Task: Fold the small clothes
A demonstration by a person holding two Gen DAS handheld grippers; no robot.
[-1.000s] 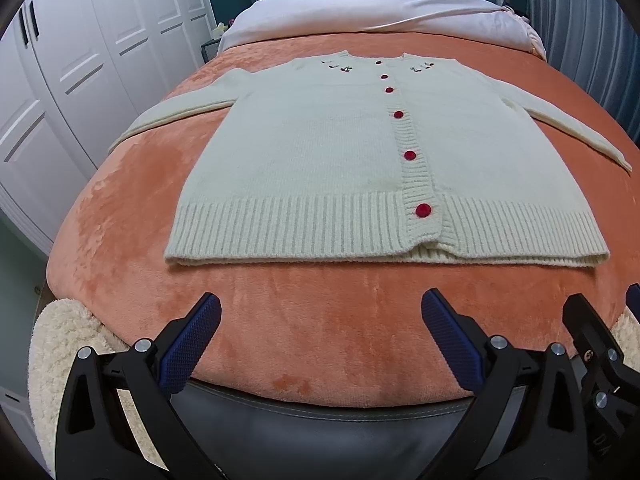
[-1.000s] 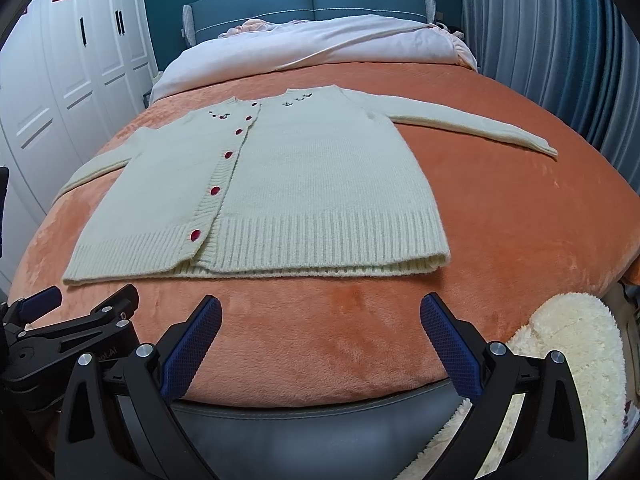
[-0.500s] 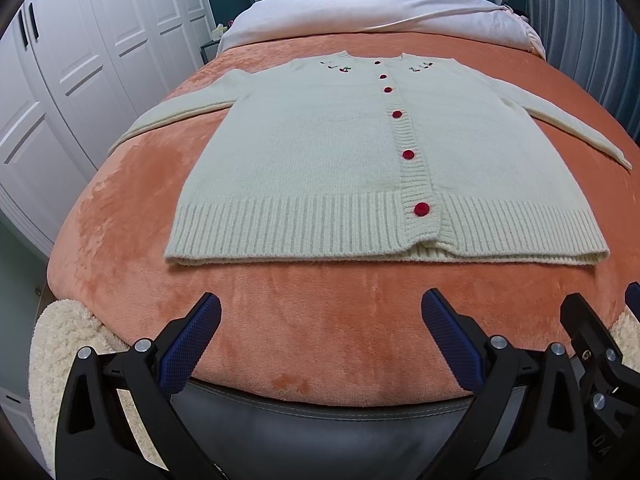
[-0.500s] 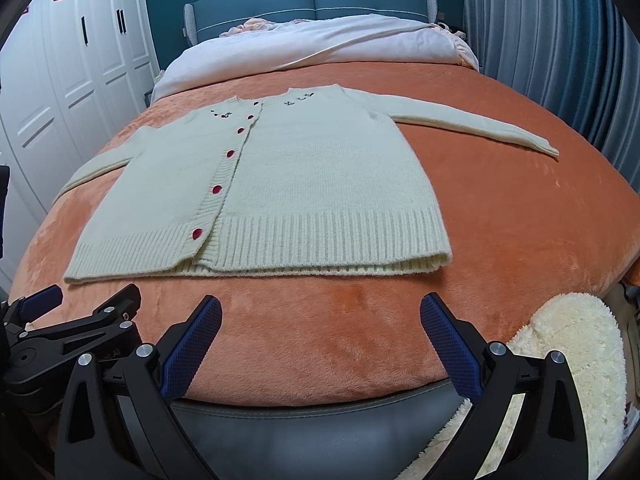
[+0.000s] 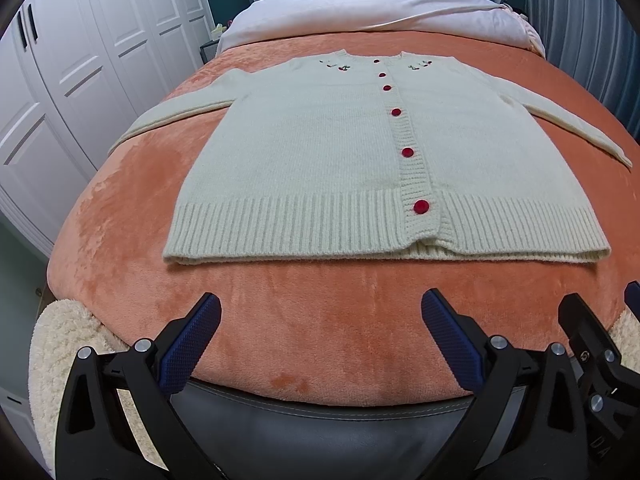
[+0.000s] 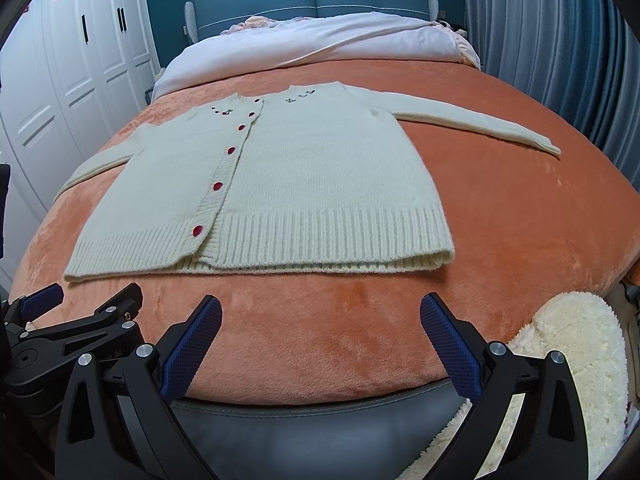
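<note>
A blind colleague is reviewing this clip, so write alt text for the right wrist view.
A cream cardigan with red buttons lies flat and unfolded, sleeves spread, on an orange blanket covering a bed. The right gripper hangs short of the hem, jaws wide open and empty; the left gripper shows at lower left.

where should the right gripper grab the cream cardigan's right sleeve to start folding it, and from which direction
Probably the cuff of the cardigan: the sleeve lies straight and flat on the orange blanket, ending free at the far right. Bring the open right gripper in from the outer side, pinching across the cuff's thin edge.
</note>
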